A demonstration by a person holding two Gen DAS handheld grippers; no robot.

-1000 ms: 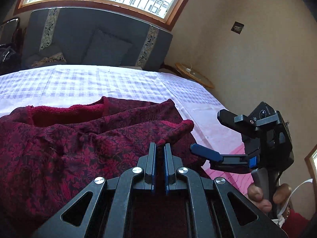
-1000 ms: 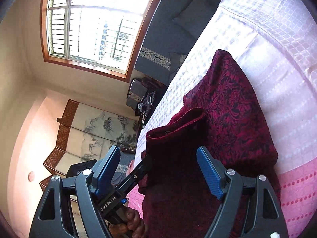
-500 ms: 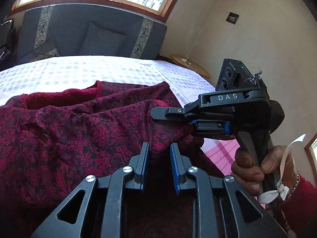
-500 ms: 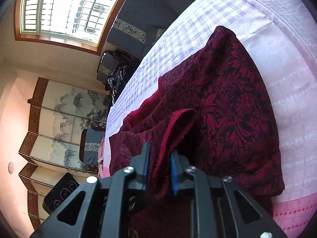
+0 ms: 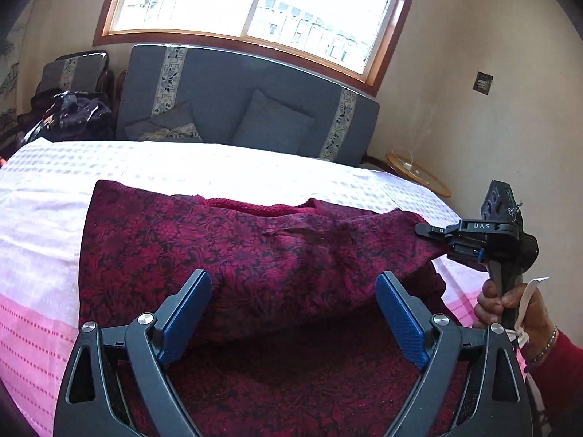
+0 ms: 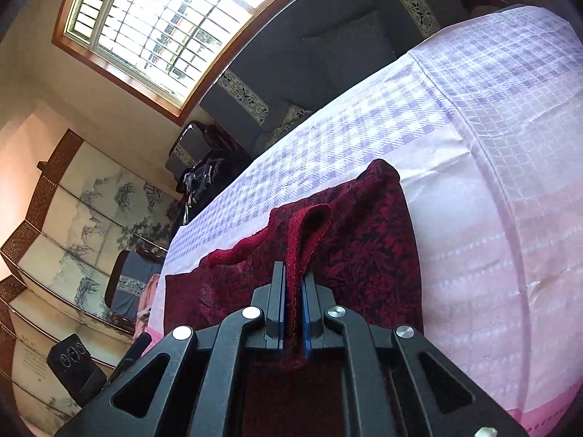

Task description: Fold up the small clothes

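Sunlit bedroom, big window [image 5: 255,7] over a grey-blue sofa back [image 5: 247,109], and up front a bed [image 5: 218,171] spread with a pale checked cover going pink toward the near edge. Starting far left: bare cover, then the left corner of the dark red patterned garment [image 5: 255,255], lying flat across the middle of the bed, doubled over with a plain red fleecy lining peeking out along the far edge. Next, the left claw [image 5: 293,313], spread wide, blue pads [image 5: 186,313] apart and holding nothing, hovering just above the near fold with cloth under it. Moving right, a raised ridge of fabric running toward the right claw [image 6: 292,313], pressed together and pinching a gathered edge of the garment, lining showing between the pads in the wrist view; seen from the left camera, a hand [image 5: 510,309] gripping its handle beside the bed's right edge. Judging by the way it drapes and slumps: soft, limp, light enough for one pinch, though thick with that lining, so likely bulky at a fold and apt to spring open. Not slippery by the look of the fleece, nothing fragile. Best hold probably at corners or along a hem, both layers together, one claw per corner, so the edge stays straight. Risk worth watching: grabbing only the outer layer and dragging it off the lining, or catching the bed cover along with it.
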